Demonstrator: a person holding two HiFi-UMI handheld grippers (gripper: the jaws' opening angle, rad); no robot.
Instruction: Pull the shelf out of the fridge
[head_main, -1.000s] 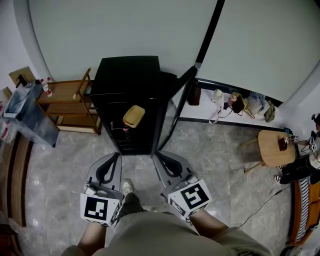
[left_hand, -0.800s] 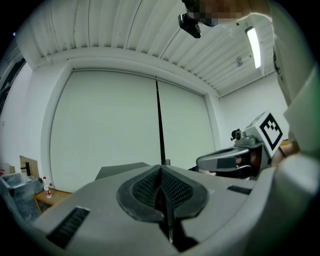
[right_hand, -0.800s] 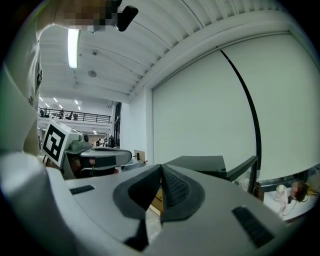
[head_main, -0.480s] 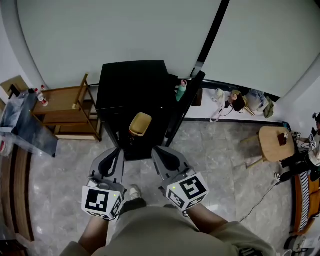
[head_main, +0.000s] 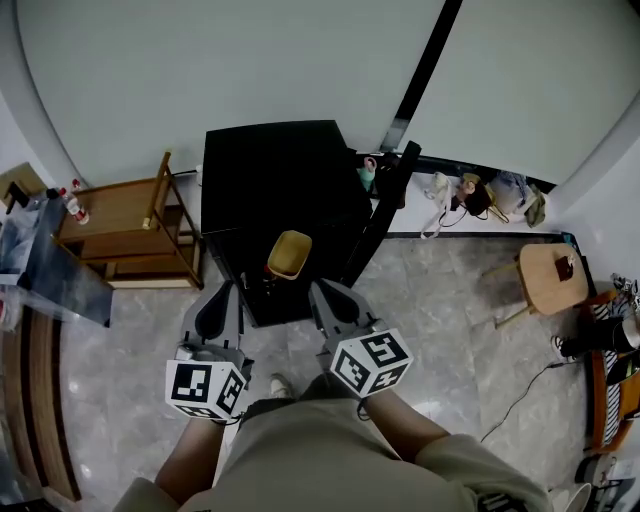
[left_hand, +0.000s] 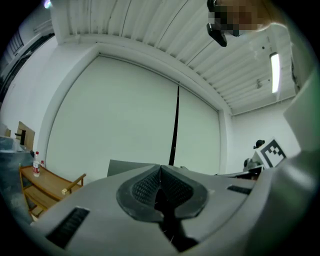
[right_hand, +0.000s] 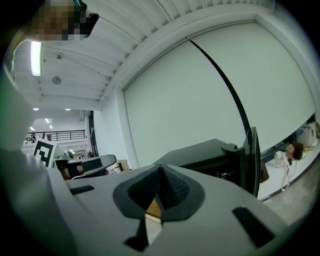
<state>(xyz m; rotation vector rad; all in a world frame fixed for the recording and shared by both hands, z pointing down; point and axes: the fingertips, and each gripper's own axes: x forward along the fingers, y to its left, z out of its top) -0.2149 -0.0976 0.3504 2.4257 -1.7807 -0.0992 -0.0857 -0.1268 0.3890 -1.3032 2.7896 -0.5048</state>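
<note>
Currently, head view: left claw (head_main: 226, 294) and right claw (head_main: 320, 294) are hovering clenched just before the black fridge (head_main: 280, 170), its door (head_main: 385, 205) standing open. The shelf, apparently lying inside under a yellow bowl (head_main: 288, 253), is too dark to make out; pulling is not yet begun. Left gripper view: left claw (left_hand: 160, 172) is closing on nothing. Right gripper view: right claw (right_hand: 161, 171) likewise, facing the fridge (right_hand: 210, 155).

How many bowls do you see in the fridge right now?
1: a yellow bowl sits at the front opening of the black fridge, whose door stands open. More may be hidden deeper inside.
</note>
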